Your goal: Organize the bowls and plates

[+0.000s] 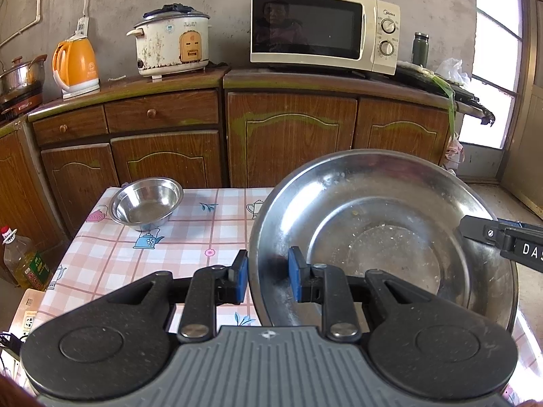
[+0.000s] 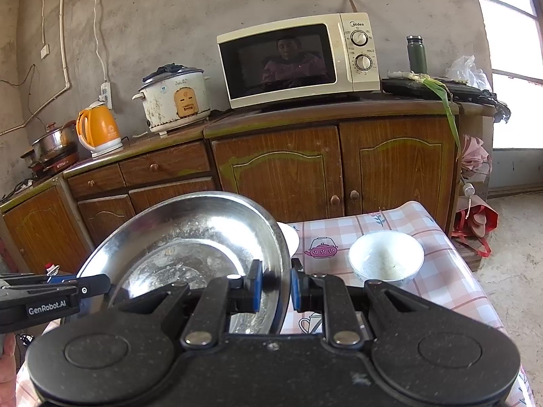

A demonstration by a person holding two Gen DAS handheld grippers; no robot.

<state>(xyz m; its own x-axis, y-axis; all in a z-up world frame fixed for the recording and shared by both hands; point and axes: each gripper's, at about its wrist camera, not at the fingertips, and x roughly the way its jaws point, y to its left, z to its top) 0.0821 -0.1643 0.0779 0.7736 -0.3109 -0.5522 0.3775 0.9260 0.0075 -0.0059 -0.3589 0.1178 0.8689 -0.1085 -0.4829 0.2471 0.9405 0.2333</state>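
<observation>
Surroundings first. Small steel bowl (image 1: pixel 146 203) sits at the far left corner of the worktop (image 1: pixel 190 237), which wears a pink checked cloth with teapot prints. In the right wrist view a white ceramic bowl (image 2: pixel 386 255) stands right of centre, and a white dish (image 2: pixel 291 237) peeks out from behind the big plate's rim, mostly hidden. Behind the worktop runs a wooden cabinet (image 1: pixel 288 135) carrying a microwave (image 1: pixel 322 27), a worn rice cooker (image 1: pixel 171 45), an orange kettle (image 1: pixel 76 64) and a dark green flask (image 1: pixel 420 49). An oil bottle (image 1: pixel 25 259) stands on the floor at the left edge of the frame.

Large steel plate (image 1: pixel 383 237): round, so no long axis; it is tilted, open face toward the cameras, far rim higher than the near rim. It fills the lower right of the left wrist view and the lower left of the right wrist view.

Look: dull, scuffed metal with pale dried specks across the flat centre.

Left hand-held gripper (image 1: pixel 268 278) is clamped on the plate's left rim, one blue pad either side. Right hand-held gripper (image 2: pixel 275 290) is clamped on the opposite rim.
</observation>
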